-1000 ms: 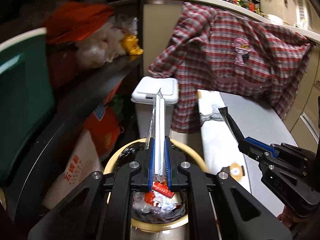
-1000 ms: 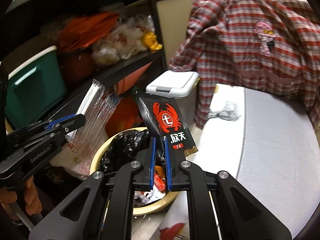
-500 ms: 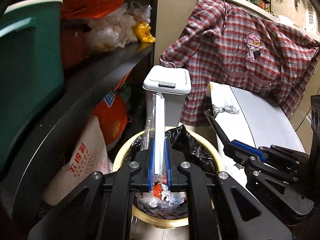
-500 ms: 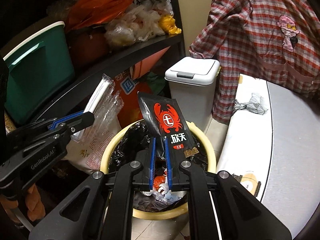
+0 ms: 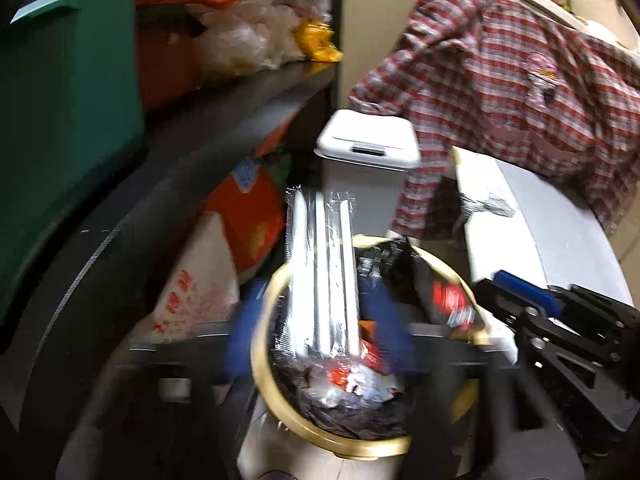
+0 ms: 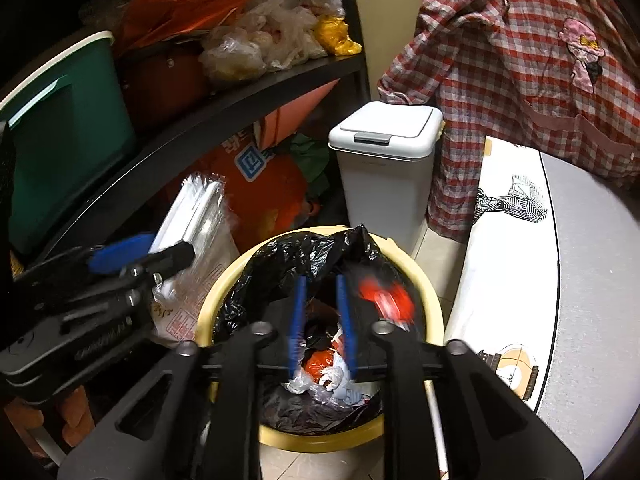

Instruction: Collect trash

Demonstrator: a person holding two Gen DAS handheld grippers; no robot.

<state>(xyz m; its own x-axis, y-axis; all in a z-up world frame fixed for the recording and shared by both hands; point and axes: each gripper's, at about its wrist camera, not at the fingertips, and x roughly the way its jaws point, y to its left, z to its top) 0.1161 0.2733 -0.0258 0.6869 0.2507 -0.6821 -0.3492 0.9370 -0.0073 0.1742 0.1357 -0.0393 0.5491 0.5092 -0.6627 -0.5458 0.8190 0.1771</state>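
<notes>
In the left wrist view, the left gripper is above the yellow bin with a black bag inside. Its jaws are opening and blurred, well apart, and the clear plastic packet stands between them, not pressed by the pads. The right gripper enters from the right side, with the black snack wrapper just beside it over the bin's rim. In the right wrist view, the right gripper also hangs over the yellow bin; its jaws are opening, nothing is between the blue pads, and the black snack wrapper, blurred, is just to the right of them, released. The left gripper is at the left with the clear plastic packet. A white lidded bin stands behind.
</notes>
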